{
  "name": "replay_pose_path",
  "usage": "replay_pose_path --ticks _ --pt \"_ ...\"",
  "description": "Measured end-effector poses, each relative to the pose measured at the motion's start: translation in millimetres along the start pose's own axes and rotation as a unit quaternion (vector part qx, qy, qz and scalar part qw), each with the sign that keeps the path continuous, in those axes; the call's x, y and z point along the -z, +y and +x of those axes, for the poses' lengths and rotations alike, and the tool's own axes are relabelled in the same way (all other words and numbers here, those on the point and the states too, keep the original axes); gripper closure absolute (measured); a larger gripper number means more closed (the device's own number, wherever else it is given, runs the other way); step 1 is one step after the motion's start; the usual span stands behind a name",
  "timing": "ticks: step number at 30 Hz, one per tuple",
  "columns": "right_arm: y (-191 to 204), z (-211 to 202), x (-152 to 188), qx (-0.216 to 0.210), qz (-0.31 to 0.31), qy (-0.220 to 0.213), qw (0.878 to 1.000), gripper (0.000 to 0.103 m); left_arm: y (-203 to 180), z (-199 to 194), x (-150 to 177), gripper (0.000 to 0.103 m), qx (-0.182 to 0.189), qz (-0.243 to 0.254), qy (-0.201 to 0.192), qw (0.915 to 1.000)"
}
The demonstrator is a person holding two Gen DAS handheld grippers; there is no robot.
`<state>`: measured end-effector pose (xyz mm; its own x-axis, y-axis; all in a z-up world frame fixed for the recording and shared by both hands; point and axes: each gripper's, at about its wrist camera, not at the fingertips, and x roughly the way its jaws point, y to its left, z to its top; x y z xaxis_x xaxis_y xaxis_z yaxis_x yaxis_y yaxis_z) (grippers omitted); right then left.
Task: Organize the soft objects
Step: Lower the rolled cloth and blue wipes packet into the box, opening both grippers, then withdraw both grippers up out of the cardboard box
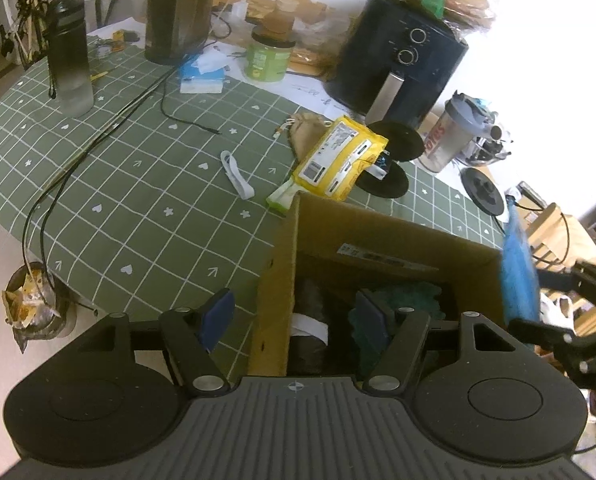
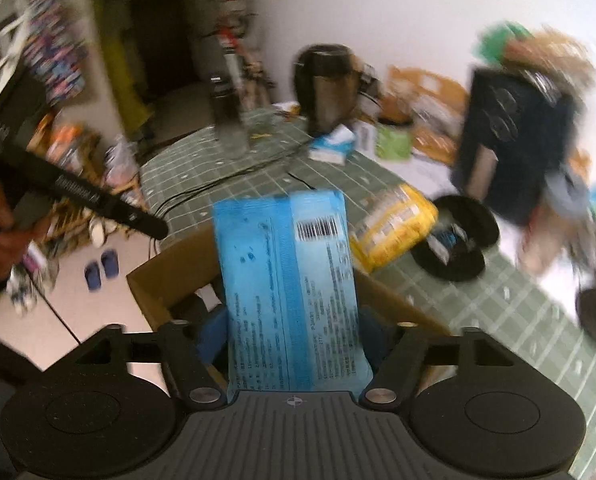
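Observation:
A brown cardboard box (image 1: 382, 236) stands on the green checked tablecloth (image 1: 137, 184); a teal soft item (image 1: 410, 296) and a dark roll with a white band (image 1: 310, 326) lie inside it. My left gripper (image 1: 295, 314) is open and empty, one finger outside the box's left wall, one over its inside. My right gripper (image 2: 293, 332) is shut on a blue soft packet (image 2: 289, 280) and holds it above the box (image 2: 169, 268). The packet also shows in the left wrist view (image 1: 518, 276). A yellow packet (image 1: 338, 158) lies behind the box.
On the table stand a black air fryer (image 1: 398, 64), a dark kettle (image 1: 179, 12), a grey bottle (image 1: 69, 56), a green jar (image 1: 267, 56), a shaker cup (image 1: 446, 140), black discs (image 1: 386, 182), a white strap (image 1: 235, 174) and cables (image 1: 97, 140). A can (image 1: 37, 308) stands below the table's left edge.

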<state>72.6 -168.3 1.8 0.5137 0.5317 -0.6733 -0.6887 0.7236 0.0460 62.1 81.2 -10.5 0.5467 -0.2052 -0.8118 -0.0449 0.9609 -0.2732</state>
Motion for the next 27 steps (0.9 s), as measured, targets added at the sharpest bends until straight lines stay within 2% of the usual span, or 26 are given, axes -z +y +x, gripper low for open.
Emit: replay_pose_path --ticks 1,2,5,11,18,27 --pt "2.4 0.4 -1.1 0.005 -0.017 -0.003 1.0 0.004 0.8 -0.8 0.7 0.037 -0.001 -0.001 0.0 1.0" --pt "4.6 0.6 -1.7 0.007 -0.03 -0.004 1.0 0.003 1.6 -1.4 0.9 0.037 -0.001 -0.002 0.0 1.0" --pt "5.1 3.2 -2.8 0.006 -0.032 0.006 0.999 0.003 4.0 -2.8 1.2 0.037 -0.003 -0.005 -0.002 1.0" --pt "-0.4 7.1 3.1 0.018 0.002 0.019 1.0 0.0 6.6 -2.5 0.2 0.037 -0.003 -0.005 -0.002 1.0" --pt "-3.6 5.2 7.7 0.034 0.029 0.026 0.999 0.0 2.8 1.9 -5.4 0.037 0.001 0.013 0.002 0.9999" --pt "-20.2 10.1 13.4 0.094 0.113 0.063 0.987 0.0 -3.6 10.4 -14.6 0.037 0.015 0.033 0.007 0.9993"
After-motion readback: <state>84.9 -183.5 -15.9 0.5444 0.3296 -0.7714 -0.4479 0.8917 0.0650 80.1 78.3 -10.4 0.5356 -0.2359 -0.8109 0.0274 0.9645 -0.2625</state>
